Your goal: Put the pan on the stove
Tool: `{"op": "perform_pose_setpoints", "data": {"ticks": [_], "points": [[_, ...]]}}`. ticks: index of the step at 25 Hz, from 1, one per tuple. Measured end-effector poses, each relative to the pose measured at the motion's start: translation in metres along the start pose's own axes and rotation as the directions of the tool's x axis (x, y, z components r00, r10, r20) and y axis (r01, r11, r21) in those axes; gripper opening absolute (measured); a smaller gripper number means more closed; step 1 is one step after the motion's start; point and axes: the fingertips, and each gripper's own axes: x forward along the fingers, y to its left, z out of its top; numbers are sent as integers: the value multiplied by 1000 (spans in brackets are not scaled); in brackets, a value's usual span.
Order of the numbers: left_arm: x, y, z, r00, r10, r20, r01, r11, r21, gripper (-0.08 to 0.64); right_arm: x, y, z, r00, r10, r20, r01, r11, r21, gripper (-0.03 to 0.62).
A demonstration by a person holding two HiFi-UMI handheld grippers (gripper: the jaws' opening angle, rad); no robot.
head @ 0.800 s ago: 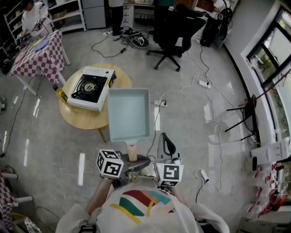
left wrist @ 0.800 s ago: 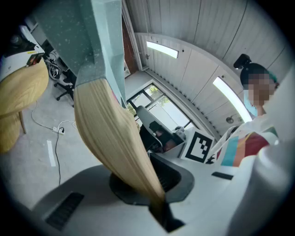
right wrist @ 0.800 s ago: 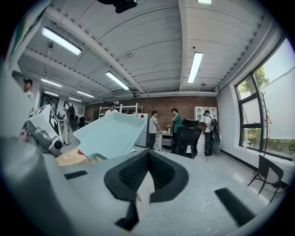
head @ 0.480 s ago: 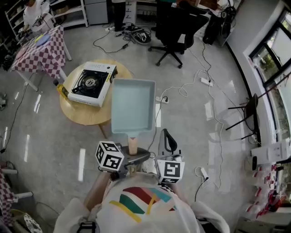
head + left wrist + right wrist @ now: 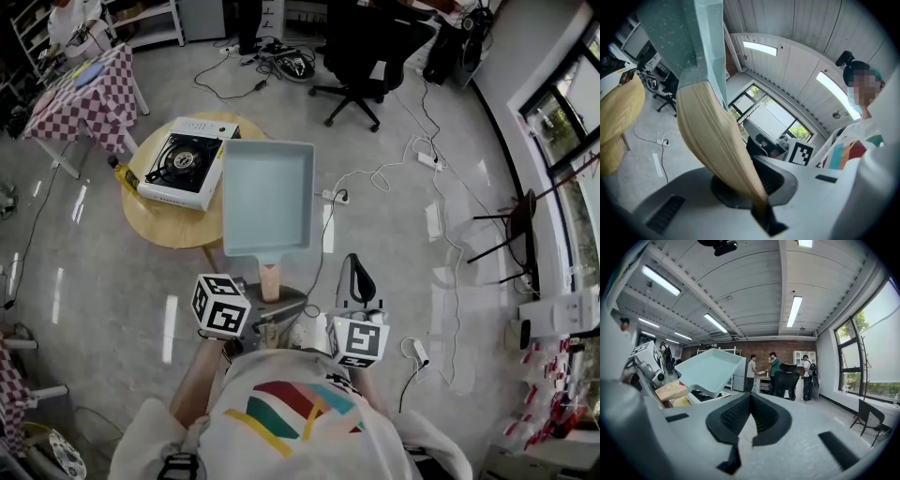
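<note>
a glossy grey floor (image 5: pixel 450 281) fills the head view, crossed by loose white and black cables (image 5: pixel 384 178). at upper left stands a round wooden table (image 5: pixel 173 230), and beyond it a second table with a red and white checked cloth (image 5: pixel 89 98). a black office chair (image 5: pixel 361 47) stands at the top.

a pale blue rectangular pan (image 5: pixel 267 197) is held in the air, roughly level. it hangs over the right edge of the round table and the floor beside it. a white portable gas stove (image 5: pixel 185 161) with a black burner sits on that table. the pan is just right of the stove, not on it, and its left rim overlaps the stove's near corner in this view.

the left gripper (image 5: pixel 271 307) is clamped on the pan's light wooden handle (image 5: pixel 270 279). the left gripper view shows the handle (image 5: pixel 712 140) wedged between closed jaws.

the right gripper (image 5: pixel 355 279) is held just right of the left one, pointing forward. its own view shows the jaws pressed together with nothing between them.

a small yellow object (image 5: pixel 123 176) sits at the table's left edge.
</note>
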Motion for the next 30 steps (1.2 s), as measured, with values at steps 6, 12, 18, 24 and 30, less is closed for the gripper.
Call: {"op": "perform_pose_setpoints", "data": {"ticks": [6,12,18,24,30], "points": [[12,2,6,999,21,26,-21,1000,0,6,8,-20,2,1000,16,23,-16,1000,-2,-2],[34,7,13,997,31,71,-30,999,-22,6,14,-36,-2,999,45,29,-45,999,-3,-2],[58,6,9,996,48,78,-48,999,-10,6,12,-67,-10,998,40,47,-41,999,22,-2],[71,6,16,998,40,55,-41,999,10,6,8,-80,-7,998,33,60,-35,999,34,-2],[85,22,28,999,45,11,-46,997,60,6,20,-90,-18,997,38,63,-43,997,70,-2]]}}
